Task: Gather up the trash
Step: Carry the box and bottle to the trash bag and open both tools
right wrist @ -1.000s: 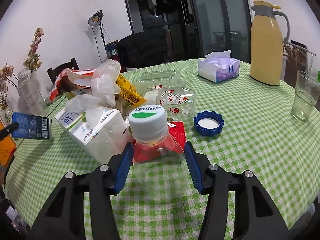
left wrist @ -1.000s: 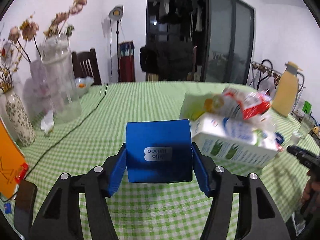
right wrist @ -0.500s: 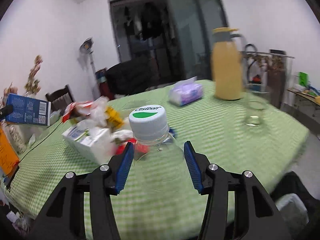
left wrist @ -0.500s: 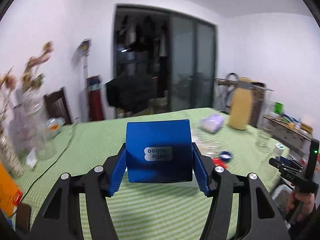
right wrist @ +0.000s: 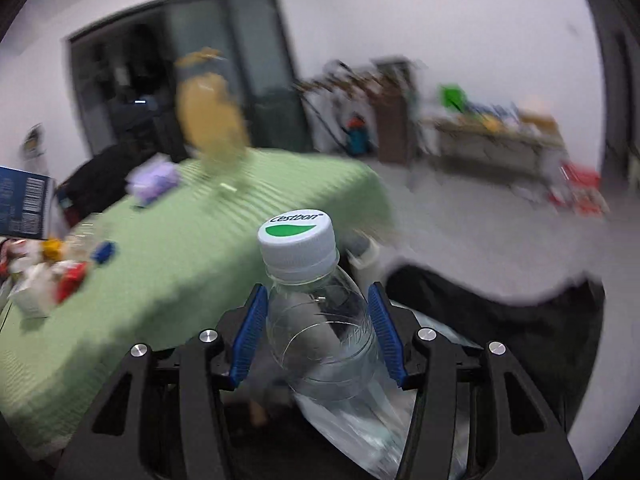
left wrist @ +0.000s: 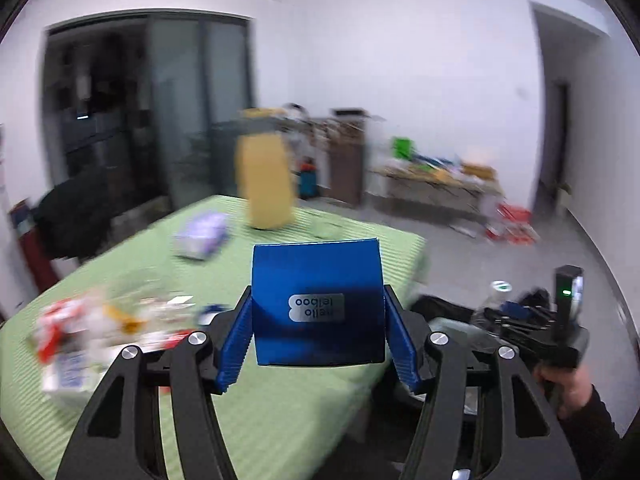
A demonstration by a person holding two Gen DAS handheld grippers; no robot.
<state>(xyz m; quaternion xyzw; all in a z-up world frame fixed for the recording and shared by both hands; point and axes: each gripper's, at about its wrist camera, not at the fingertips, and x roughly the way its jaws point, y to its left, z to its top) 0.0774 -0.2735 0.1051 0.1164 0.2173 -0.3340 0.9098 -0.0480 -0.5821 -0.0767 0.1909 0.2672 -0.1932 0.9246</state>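
Two pieces of trash in hand, off the table and heading for the black bag.

Our left gripper [left wrist: 318,330] is clamped on a blue box [left wrist: 316,300], and our right gripper [right wrist: 318,332] is closed around a clear plastic bottle [right wrist: 320,320] with a white cap, both held in the air past the edge of the green table [right wrist: 192,248]. Below the bottle lies a black trash bag [right wrist: 500,320], which seems to hold something pale already, though blur hides what. Neither item is dropped in yet. We judge the job only partly done: a heap of wrappers and cartons [left wrist: 80,332] and a blue lid [right wrist: 103,251] are left on the table for us to fetch.
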